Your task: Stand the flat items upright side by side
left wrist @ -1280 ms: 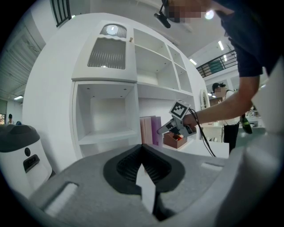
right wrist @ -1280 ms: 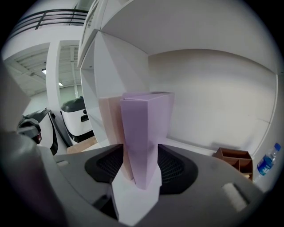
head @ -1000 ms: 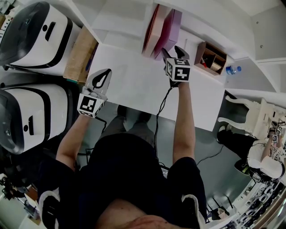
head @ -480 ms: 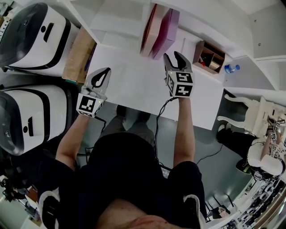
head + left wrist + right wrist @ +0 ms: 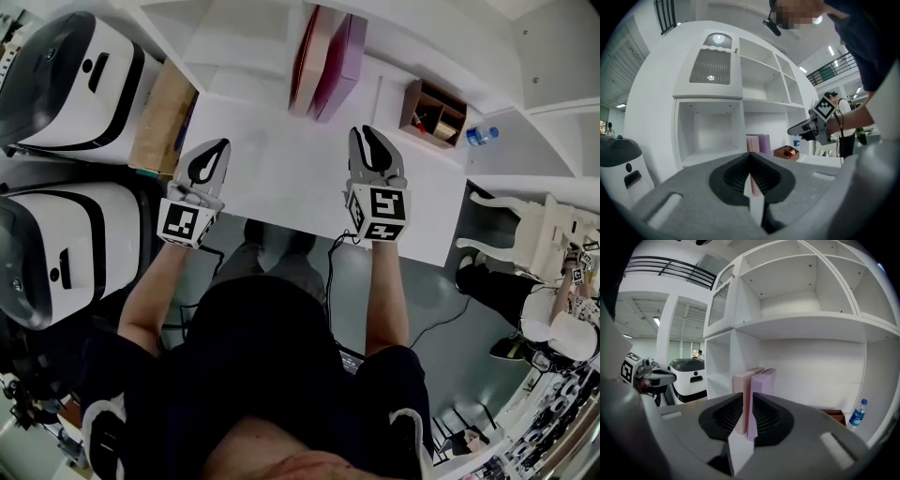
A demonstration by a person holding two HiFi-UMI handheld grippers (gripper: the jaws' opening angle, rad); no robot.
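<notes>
Two flat items stand upright side by side at the back of the white desk (image 5: 272, 169), against the shelf unit: a pink one (image 5: 302, 58) and a purple one (image 5: 336, 66). The right gripper view shows them touching, pink (image 5: 743, 380) left of purple (image 5: 761, 380). My right gripper (image 5: 373, 150) hangs over the desk well short of them. Its jaws have just been closing to a narrow gap with nothing between them. My left gripper (image 5: 208, 161) is shut and empty over the desk's left part, apart from both items.
A small wooden organiser box (image 5: 431, 111) and a water bottle (image 5: 478, 139) sit right of the items. A cardboard box (image 5: 164, 117) stands left of the desk, beside two white-and-black machines (image 5: 70, 70). A white chair (image 5: 534, 234) is at the right.
My right gripper has drawn back from the two upright items toward the desk's front edge, and its jaws have narrowed. The items stay standing. The left gripper has hardly moved.
</notes>
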